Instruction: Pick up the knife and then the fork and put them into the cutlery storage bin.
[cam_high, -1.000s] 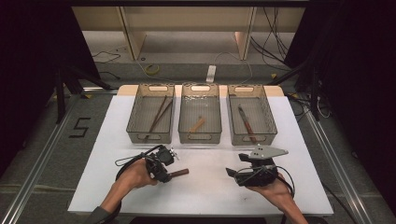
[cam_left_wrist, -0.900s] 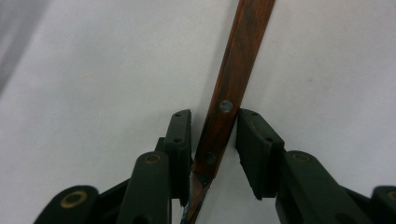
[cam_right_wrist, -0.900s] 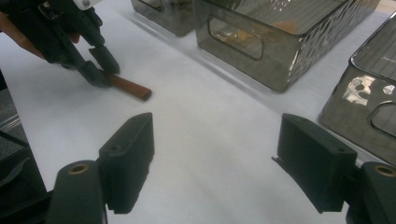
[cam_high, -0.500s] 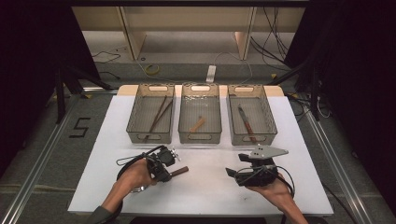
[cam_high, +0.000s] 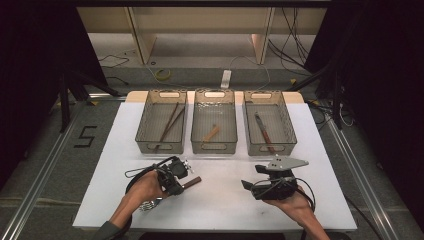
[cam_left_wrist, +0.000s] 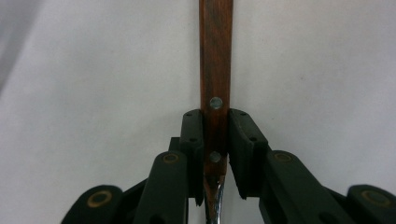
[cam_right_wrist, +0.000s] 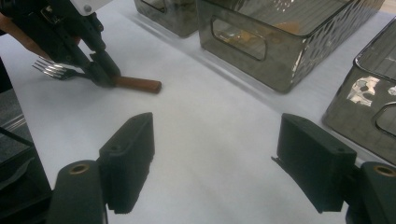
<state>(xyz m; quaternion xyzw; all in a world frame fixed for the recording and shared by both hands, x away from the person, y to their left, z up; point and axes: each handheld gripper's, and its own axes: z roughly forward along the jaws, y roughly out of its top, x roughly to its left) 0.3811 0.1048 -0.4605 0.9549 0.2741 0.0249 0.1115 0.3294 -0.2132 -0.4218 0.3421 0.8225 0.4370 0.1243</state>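
Note:
A fork with a brown wooden handle (cam_high: 193, 182) and metal tines (cam_high: 148, 204) is at the front left of the white table. My left gripper (cam_high: 178, 186) is shut on it where the handle meets the metal. In the left gripper view the handle (cam_left_wrist: 215, 70) runs straight out between the closed pads (cam_left_wrist: 192, 140), low over the table. My right gripper (cam_high: 246, 185) rests at the front right, pointing left. Its jaws stand wide apart with nothing between them (cam_right_wrist: 217, 163). In the right gripper view the fork (cam_right_wrist: 138, 85) and the left gripper (cam_right_wrist: 100, 70) sit at the upper left.
Three clear bins stand in a row at the back. The left bin (cam_high: 145, 122) holds brown sticks (cam_high: 169, 122). A short wooden piece (cam_high: 211, 133) lies in the middle bin (cam_high: 214, 148), and a knife-like utensil (cam_high: 264, 131) in the right bin (cam_high: 290, 125). Bare white table lies between the two grippers.

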